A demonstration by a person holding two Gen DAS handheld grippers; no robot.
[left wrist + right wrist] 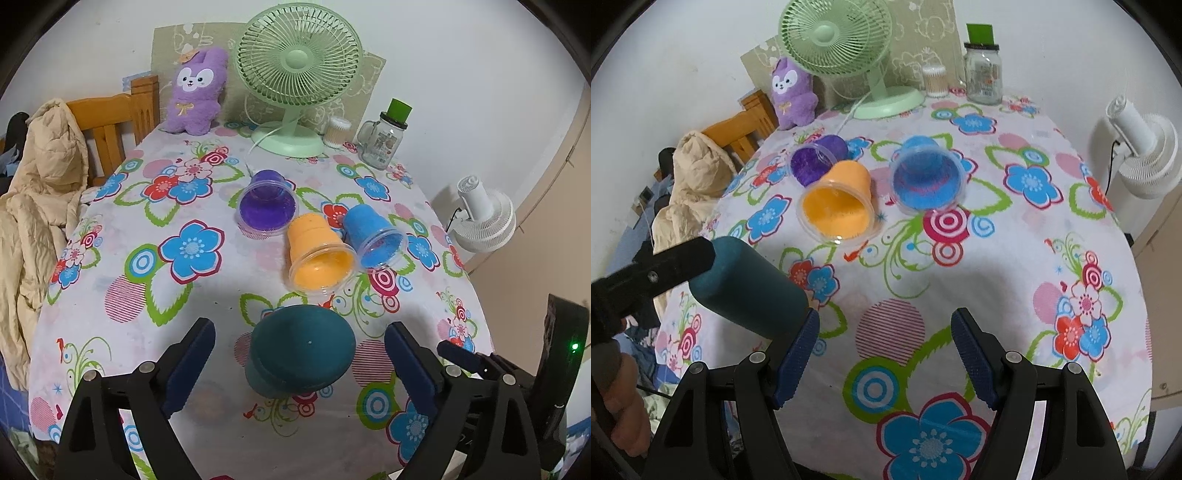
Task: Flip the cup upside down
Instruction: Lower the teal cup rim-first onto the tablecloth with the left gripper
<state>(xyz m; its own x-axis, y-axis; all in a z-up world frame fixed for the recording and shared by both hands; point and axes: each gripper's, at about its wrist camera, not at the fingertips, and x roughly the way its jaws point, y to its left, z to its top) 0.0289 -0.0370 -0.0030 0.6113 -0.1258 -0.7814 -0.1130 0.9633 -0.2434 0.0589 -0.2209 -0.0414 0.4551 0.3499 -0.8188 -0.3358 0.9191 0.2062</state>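
Observation:
A dark teal cup [301, 350] stands upside down on the flowered tablecloth [129, 221], between the wide-open fingers of my left gripper [299, 365], which do not touch it. In the right wrist view the same teal cup [750, 291] sits at the left with the left gripper's finger [665, 266] beside it. My right gripper [886, 354] is open and empty over the tablecloth [1015, 258]. Three more cups lie on their sides further back: purple [267, 201], orange [317, 254] and blue [375, 236].
A green desk fan [295, 85], a purple plush toy [195, 92], a cotton swab tub [336, 131] and a glass jar with a green lid [384, 142] stand along the back edge. A wooden chair with a beige jacket [40, 192] is left. A white fan [484, 218] is right.

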